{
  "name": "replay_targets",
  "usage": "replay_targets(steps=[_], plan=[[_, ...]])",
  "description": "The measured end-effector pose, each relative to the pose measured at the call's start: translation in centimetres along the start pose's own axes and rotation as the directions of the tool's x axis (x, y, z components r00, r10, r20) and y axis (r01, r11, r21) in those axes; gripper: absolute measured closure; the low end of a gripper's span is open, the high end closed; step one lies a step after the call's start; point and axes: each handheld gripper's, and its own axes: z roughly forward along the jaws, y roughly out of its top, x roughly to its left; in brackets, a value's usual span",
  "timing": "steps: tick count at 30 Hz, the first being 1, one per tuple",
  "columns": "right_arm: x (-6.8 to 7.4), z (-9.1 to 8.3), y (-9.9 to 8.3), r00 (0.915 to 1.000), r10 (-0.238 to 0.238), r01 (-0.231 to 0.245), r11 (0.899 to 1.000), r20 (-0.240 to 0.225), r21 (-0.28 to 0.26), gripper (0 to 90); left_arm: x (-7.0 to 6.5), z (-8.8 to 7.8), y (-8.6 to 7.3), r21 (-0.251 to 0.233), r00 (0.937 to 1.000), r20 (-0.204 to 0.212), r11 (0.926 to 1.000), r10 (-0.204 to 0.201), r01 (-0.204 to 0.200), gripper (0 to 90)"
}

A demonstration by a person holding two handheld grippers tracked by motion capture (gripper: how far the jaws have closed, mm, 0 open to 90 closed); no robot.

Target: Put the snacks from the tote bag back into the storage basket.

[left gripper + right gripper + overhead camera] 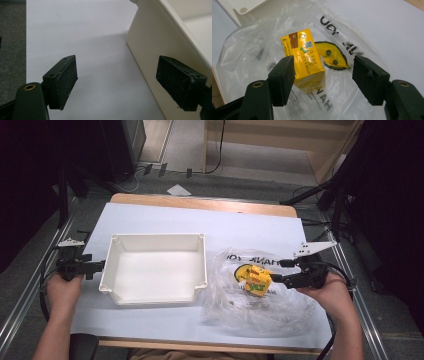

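Lying on clear crinkled plastic bag (pixel 255 300) on desk (pixel 150 217): small yellow carton (pixel 305 62), between spread jaws of right tool (pixel 323 80), not pinched. Left tool (pixel 112 82) open beside white plastic tray (pixel 152 270).

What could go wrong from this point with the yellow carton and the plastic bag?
1. The right gripper is open: one of its fingers touches the yellow carton, the other stands clear. Closing off-centre might push the carton over rather than grip it.
2. The carton sits on the crinkled plastic bag, so the fingers may pinch film and drag the bag along.
3. The left gripper, open beside the white tray, could nudge it.
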Motion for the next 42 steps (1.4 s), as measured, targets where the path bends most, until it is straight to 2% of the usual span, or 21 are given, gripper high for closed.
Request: replay_targets(steps=[9,15,22,32,36,42], plan=[[0.4,0.6,0.5,0.9993,-0.02,0.021,0.999,-0.03,0.025,36.7,0.0,-0.1,-0.2,0.001,0.9999,0.008,1.0,0.006,-0.006,18.0],[1.2,1.7,1.0,0.9972,-0.049,0.052,0.997,-0.057,0.059,37.2,0.1,-0.3,-0.3,-0.006,0.9999,0.013,0.9999,0.009,-0.009,17.6],[1.6,2.9,1.2,0.9954,-0.068,0.074,0.994,-0.067,0.085,37.3,0.2,-0.5,-0.4,-0.008,0.9999,0.013,1.0,0.006,-0.006,17.5],[1.8,4.1,1.2,0.9953,-0.073,0.08,0.991,-0.063,0.109,38.6,0.1,-0.4,-0.3,-0.007,0.9999,0.015,1.0,0.007,-0.007,17.5],[1.7,4.7,1.1,0.9961,-0.059,0.067,0.991,-0.066,0.119,39.5,0.1,-0.3,-0.3,-0.007,0.9998,0.016,0.9999,0.008,-0.008,17.5],[1.8,5.7,1.0,0.9964,-0.062,0.07,0.986,-0.057,0.153,41.8,0.1,-0.3,-0.2,-0.007,0.9998,0.017,0.9999,0.008,-0.008,17.4]])
